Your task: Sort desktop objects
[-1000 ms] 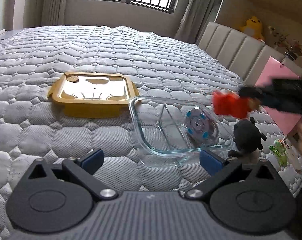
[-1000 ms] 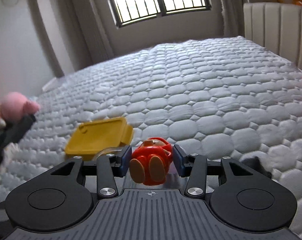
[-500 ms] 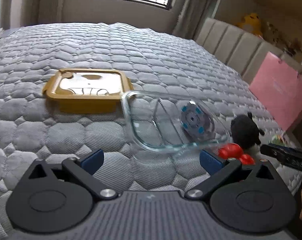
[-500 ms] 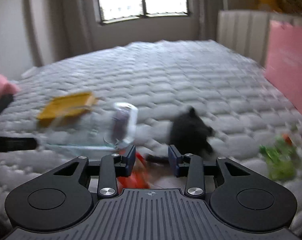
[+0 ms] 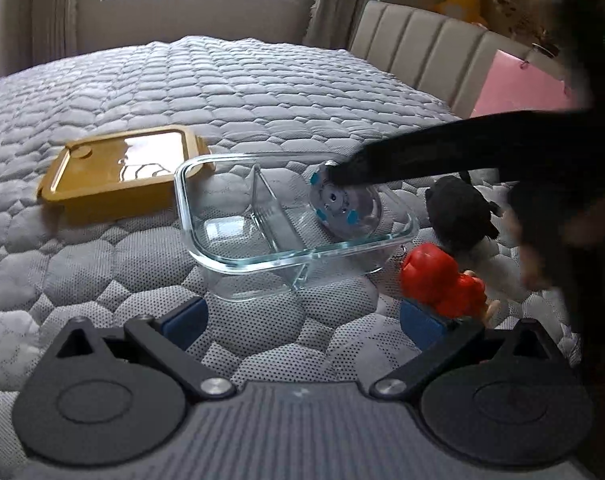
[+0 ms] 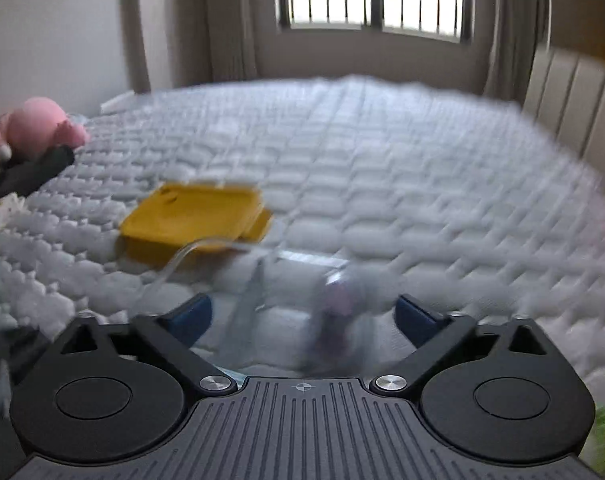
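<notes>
Inspecting surface: your work sits on a grey quilted bed (image 5: 262, 92).
Left hand-held gripper (image 5: 302, 320): your jaws stand wide apart and grip nothing; low over the bed, just short of the glass container.
Right hand-held gripper (image 6: 302, 312): your jaws are spread wide and empty; in the left view its dark arm reaches across the container's far rim. That view is blurred.
Glass container (image 5: 238, 236): two compartments, resting on the bed.
Round grey disc (image 5: 342, 208): blue-spotted, lying in the right compartment.
Yellow lid (image 5: 118, 172): flat, touching the container's far left corner.
Red figure (image 5: 438, 280): on the bed, just outside the container's right end.
Black plush (image 5: 458, 208): directly behind the red figure.
</notes>
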Motion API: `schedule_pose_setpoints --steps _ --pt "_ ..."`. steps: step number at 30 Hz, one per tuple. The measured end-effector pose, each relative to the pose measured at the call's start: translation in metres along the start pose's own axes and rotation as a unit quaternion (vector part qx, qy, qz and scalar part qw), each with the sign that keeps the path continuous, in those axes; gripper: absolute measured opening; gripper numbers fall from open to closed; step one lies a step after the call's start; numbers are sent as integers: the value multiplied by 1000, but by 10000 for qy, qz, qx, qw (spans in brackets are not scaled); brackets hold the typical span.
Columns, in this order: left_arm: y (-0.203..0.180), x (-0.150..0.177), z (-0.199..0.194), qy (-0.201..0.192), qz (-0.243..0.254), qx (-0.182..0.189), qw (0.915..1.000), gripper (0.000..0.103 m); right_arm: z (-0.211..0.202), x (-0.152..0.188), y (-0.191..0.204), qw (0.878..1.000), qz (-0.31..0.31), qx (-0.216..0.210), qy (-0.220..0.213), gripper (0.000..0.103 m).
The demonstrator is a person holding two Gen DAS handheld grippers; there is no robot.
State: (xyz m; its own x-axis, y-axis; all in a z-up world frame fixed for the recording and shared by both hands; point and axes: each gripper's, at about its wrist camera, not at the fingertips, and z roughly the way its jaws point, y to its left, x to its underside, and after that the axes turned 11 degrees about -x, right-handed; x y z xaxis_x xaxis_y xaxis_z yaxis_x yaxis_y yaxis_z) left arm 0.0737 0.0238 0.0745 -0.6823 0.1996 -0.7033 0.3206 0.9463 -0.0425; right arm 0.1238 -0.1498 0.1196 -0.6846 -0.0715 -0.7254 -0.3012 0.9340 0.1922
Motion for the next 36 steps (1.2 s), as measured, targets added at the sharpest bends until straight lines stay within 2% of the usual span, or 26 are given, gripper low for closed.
schedule_pose_setpoints --steps 1,3,5,7,9,11,15,20,22,25,28,30,31,32,33,36 --pt "0 0 -1 -19 7 4 10000 103 14 -3 -1 9997 102 52 238 56" --pt "3 0 -4 -37 -16 28 10000 103 33 -5 -3 9989 141 97 444 53" --pt "5 -1 -5 -52 -68 36 10000 103 42 -7 1 9993 -70 180 329 65" --pt "7 -1 -5 -57 -109 28 9999 103 45 -7 8 9980 -268 520 233 75" --pt "9 -3 -5 -59 -127 23 9999 103 42 -2 13 9967 -466 668 -6 75" --pt "10 -4 -4 -55 -145 16 9999 103 42 -4 16 9955 -569 759 -9 75" --pt "11 -4 -3 -46 -154 -8 9999 103 52 -5 3 9962 -315 791 167 75" --pt "11 -6 2 1 -169 -46 9998 103 51 2 -16 9984 370 374 210 76" --pt "11 -6 4 31 -179 -65 9998 103 50 1 -15 9986 337 342 231 76" --pt "12 -5 7 68 -195 -95 9997 103 56 1 -12 9987 207 312 341 87" --pt "16 -6 8 73 -235 -112 9996 103 60 -1 -12 9987 224 317 326 87" --pt "20 -7 8 79 -319 -131 9994 103 60 -1 -13 9982 247 464 273 73" --pt "23 -7 8 82 -361 -140 9992 103 58 -2 -13 9977 215 589 243 55" --pt "25 -7 9 85 -403 -150 9990 103 55 -2 -15 9977 203 605 223 41" --pt "27 -8 9 88 -444 -159 9988 103 51 -4 -18 9982 246 503 212 37" --pt "34 -9 9 96 -570 -188 9982 103 40 -7 -25 9979 580 -97 271 36"
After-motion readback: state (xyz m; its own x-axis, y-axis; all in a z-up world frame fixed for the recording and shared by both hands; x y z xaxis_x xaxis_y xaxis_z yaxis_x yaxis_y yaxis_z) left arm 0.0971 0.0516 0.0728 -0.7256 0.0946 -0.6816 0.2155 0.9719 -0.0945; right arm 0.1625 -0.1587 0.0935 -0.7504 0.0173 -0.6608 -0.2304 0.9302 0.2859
